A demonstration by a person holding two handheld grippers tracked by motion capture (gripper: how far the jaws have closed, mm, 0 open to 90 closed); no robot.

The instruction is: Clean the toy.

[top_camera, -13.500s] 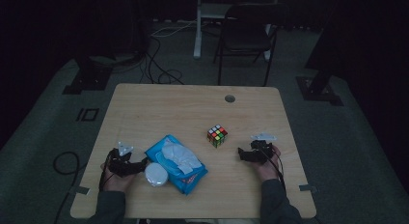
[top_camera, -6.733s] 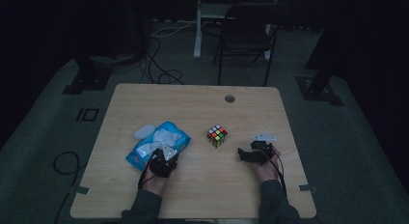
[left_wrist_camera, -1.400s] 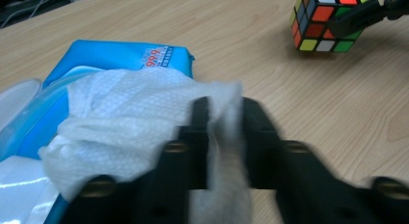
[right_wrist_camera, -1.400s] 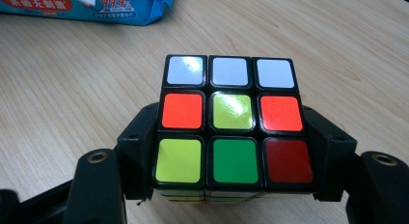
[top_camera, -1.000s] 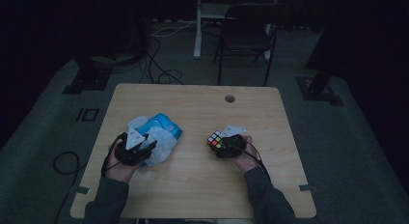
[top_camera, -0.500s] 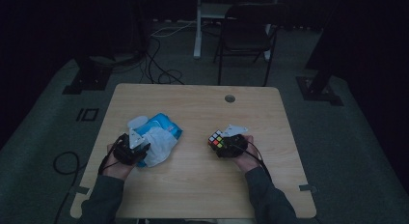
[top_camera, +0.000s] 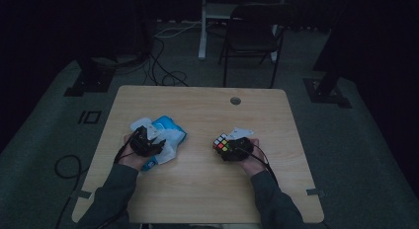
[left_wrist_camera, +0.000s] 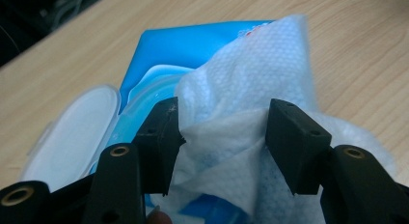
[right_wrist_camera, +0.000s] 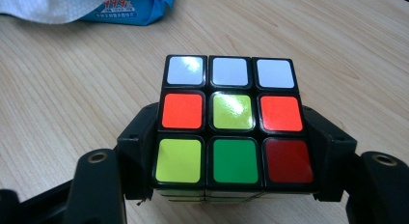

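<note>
From the high view I see my left gripper (top_camera: 146,141) over the blue wipes pack (top_camera: 168,128) at the left of the counter (top_camera: 197,189), and my right gripper (top_camera: 232,149) right of centre, clamped on the puzzle cube (top_camera: 222,143); the light is dim, so the fingers themselves are hard to make out here.

In the left gripper view the fingers (left_wrist_camera: 161,132) stand wide with a white wipe (left_wrist_camera: 241,113) bunched between them; the jaws have just been opening, and I cannot see the pads pressing the cloth, so I judge the wipe is let go for a fresh bite; the pack (left_wrist_camera: 193,45) lies underneath with its white lid (left_wrist_camera: 77,122) flipped open; the opening itself is hidden under the wipe.

In the right gripper view the fingers (right_wrist_camera: 137,147) hold the cube (right_wrist_camera: 231,122) by its two sides, resting on the counter (right_wrist_camera: 72,89); its lower layers are cut off by the frame.

I take the step to be pulling a wipe free to clean the cube; next I should close on the wipe's upper fold and lift while the pack stays down.
</note>
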